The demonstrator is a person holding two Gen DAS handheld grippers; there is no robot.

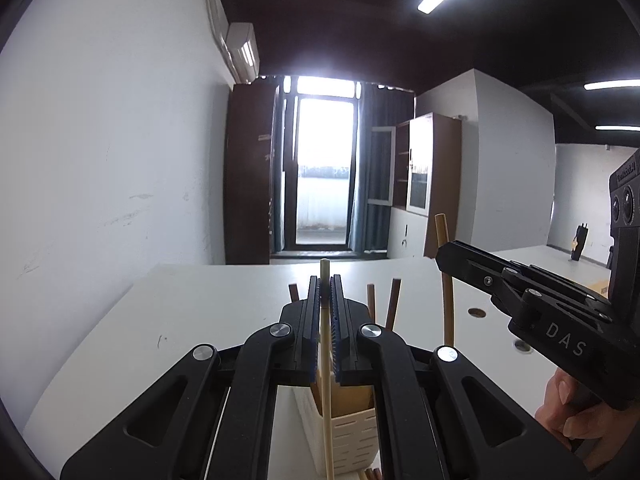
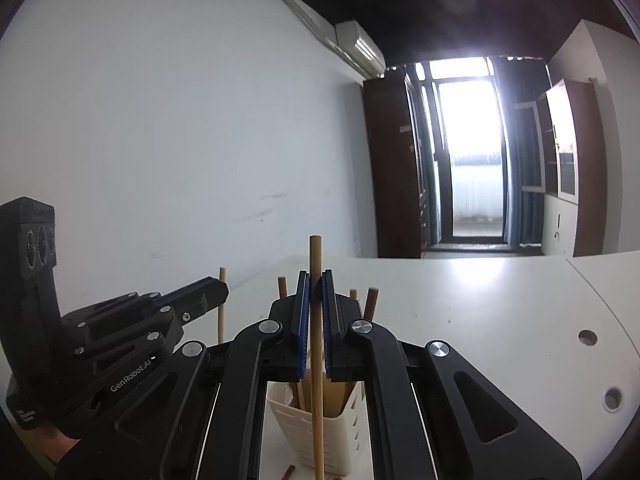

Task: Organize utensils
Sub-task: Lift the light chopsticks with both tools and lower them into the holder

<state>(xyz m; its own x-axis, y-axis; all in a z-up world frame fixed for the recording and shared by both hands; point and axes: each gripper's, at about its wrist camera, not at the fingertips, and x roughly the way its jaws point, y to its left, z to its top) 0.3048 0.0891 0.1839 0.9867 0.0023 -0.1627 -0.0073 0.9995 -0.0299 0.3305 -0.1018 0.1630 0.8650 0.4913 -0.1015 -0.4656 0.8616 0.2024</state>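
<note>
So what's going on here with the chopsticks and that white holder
A person is sorting chopsticks. The left hand-held gripper is shut on a pale chopstick, and the right hand-held gripper is shut on a tan chopstick. Both are held upright above the white slotted holder, which already contains several sticks.

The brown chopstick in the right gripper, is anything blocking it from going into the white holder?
Nothing solid blocks it. The right gripper holds the brown chopstick upright just above the white holder. The holder already has several chopsticks standing inside, so it must slip between them.
</note>
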